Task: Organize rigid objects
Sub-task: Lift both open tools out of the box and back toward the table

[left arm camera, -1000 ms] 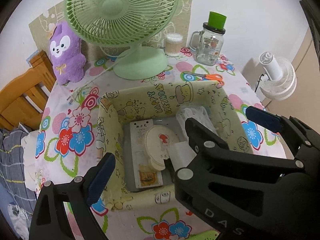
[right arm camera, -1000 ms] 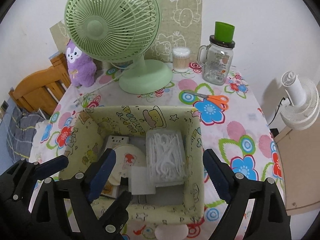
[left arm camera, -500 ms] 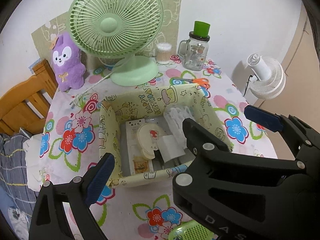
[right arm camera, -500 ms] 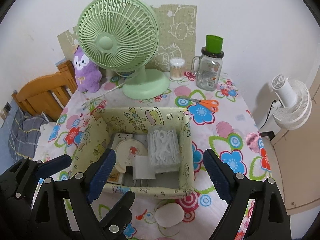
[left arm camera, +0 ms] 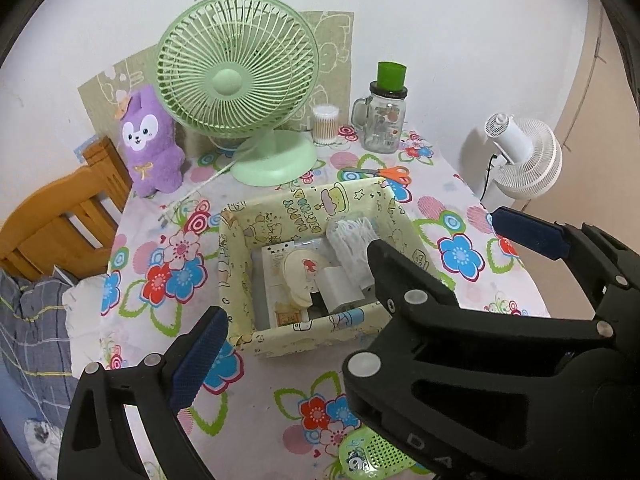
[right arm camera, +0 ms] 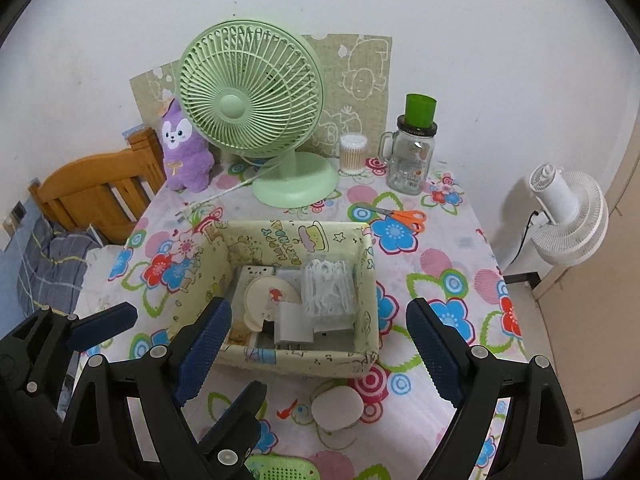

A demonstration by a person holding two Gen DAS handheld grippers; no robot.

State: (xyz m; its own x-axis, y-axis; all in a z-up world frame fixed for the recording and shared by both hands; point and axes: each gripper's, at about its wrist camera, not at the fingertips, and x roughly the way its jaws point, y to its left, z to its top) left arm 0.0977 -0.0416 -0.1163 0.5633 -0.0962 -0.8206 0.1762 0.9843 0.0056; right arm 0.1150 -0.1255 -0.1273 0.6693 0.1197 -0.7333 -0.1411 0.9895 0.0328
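A yellow cartoon-print box (right arm camera: 296, 358) (left arm camera: 308, 330) stands mid-table. Inside lie a white charger (right arm camera: 294, 324), a round cream case (right arm camera: 270, 298), a clear box of floss picks (right arm camera: 328, 290) and a flat white pack (left arm camera: 278, 264). A white round case (right arm camera: 338, 406) and a green perforated case (right arm camera: 280, 470) (left arm camera: 374, 456) lie on the cloth in front of the box. My right gripper (right arm camera: 318, 354) is open and empty above the box's near wall. My left gripper (left arm camera: 360, 292) is open and empty, held to the left of the right one.
At the back stand a green desk fan (right arm camera: 256, 120), a purple plush (right arm camera: 184, 148), a cotton swab jar (right arm camera: 353, 154) and a glass mug jar with green lid (right arm camera: 412, 156). Orange scissors (right arm camera: 400, 214) lie behind the box. A wooden bed frame (right arm camera: 96, 196) is left, a white fan (right arm camera: 568, 216) right.
Both grippers have pulled back and up from the box, still open and empty. The near cloth with the white and green cases has come into view.
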